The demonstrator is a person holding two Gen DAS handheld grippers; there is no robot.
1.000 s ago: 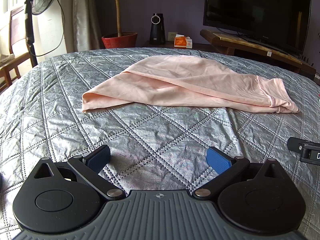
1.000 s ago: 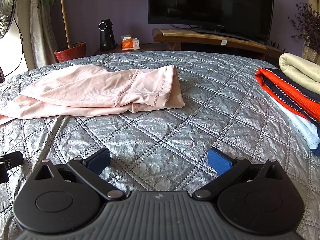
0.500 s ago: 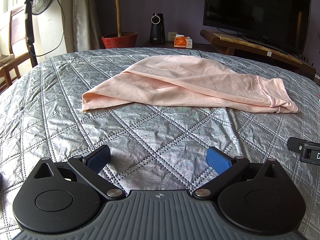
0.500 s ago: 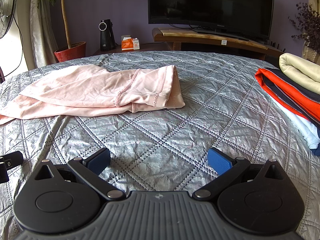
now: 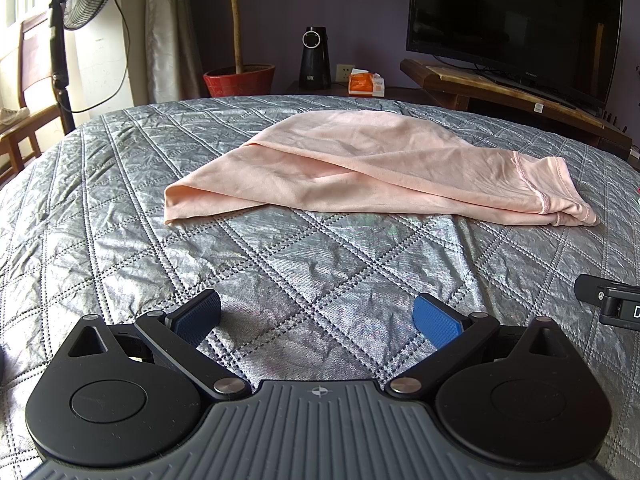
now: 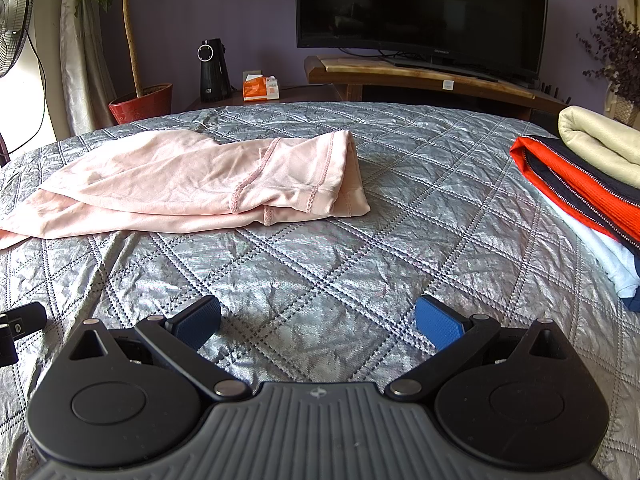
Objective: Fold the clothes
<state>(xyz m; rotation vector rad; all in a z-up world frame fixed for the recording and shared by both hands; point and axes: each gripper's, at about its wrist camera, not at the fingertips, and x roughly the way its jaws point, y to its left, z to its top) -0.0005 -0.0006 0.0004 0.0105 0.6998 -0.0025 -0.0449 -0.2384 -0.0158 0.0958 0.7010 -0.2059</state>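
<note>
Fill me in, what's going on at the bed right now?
Nobody is handling anything at this moment. The left gripper and right gripper are both open and empty, low over the grey quilt. The pink garment lies loosely bunched ahead of them, untouched. A stack of folded clothes sits off to the right.
</note>
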